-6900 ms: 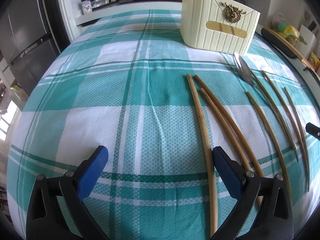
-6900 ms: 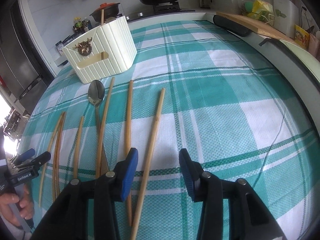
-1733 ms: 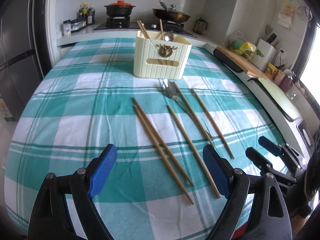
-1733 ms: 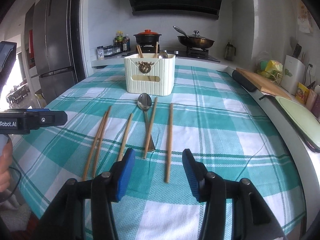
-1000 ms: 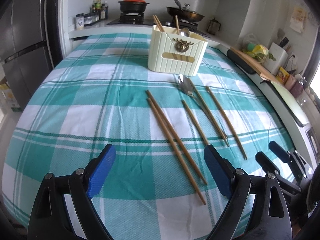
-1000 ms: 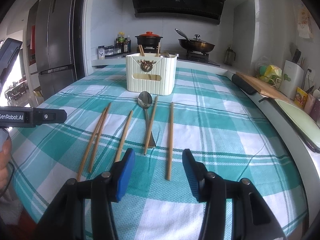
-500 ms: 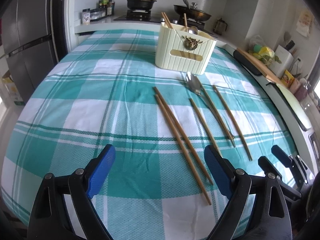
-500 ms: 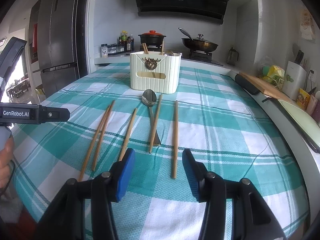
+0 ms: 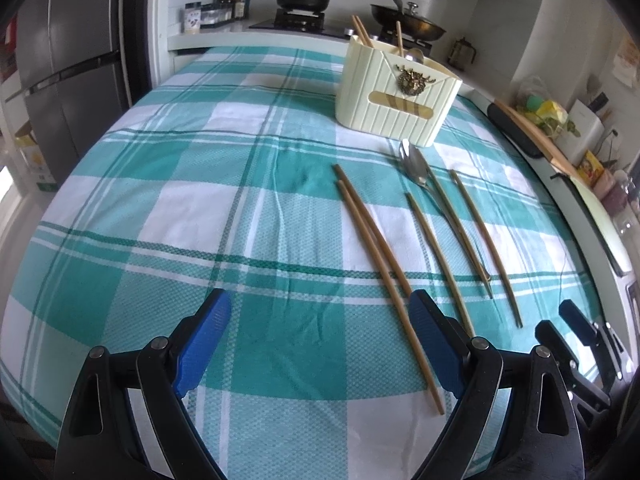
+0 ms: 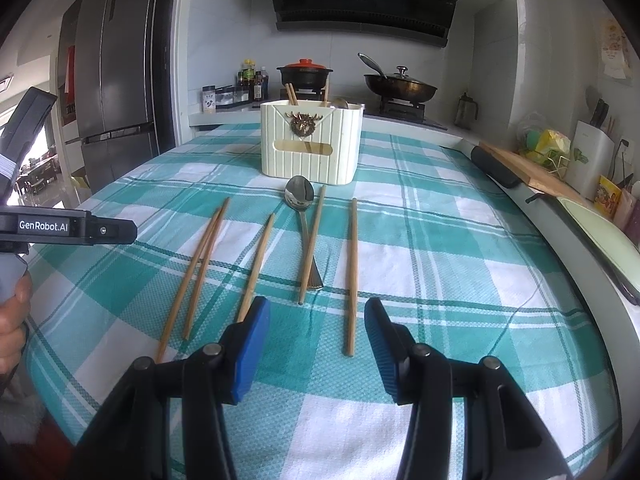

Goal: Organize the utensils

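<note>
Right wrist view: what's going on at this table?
A person holds two blue-padded grippers over a teal checked tablecloth, both with jaws open and empty. The right gripper faces five loose wooden chopsticks and a metal spoon lying in front of a cream ribbed utensil holder, which already has a few utensils standing in it. The left gripper hovers beside the leftmost chopstick pair. Nothing is gripped.

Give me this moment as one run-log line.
left hand-held gripper: open, empty | right hand-held gripper: open, empty | five chopsticks and spoon on tablecloth | holder: some utensils inside
</note>
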Available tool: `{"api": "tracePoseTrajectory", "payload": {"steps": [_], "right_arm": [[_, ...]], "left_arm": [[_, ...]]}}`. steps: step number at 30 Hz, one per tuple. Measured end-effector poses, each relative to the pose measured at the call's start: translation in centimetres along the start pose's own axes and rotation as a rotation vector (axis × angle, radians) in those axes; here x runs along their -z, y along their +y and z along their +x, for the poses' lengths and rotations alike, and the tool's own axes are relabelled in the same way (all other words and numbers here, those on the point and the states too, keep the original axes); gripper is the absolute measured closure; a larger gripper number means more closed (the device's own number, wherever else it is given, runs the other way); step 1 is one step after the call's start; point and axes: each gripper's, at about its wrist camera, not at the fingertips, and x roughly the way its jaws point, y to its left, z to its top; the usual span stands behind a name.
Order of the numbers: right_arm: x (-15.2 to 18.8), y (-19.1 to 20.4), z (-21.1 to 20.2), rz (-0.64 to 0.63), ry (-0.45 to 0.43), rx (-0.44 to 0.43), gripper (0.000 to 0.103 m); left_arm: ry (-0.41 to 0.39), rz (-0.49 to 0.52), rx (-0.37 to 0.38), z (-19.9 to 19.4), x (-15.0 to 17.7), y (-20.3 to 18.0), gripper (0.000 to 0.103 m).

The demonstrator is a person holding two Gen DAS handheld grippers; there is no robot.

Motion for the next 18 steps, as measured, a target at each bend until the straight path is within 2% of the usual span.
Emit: {"api": "tracePoseTrajectory", "payload": {"steps": [18], "right_arm": [[0.2, -0.1, 0.8, 0.009, 0.019, -0.007, 0.053]], "left_arm": [[0.028, -0.022, -0.020, 1.2, 0.0, 0.7, 0.012]]}}
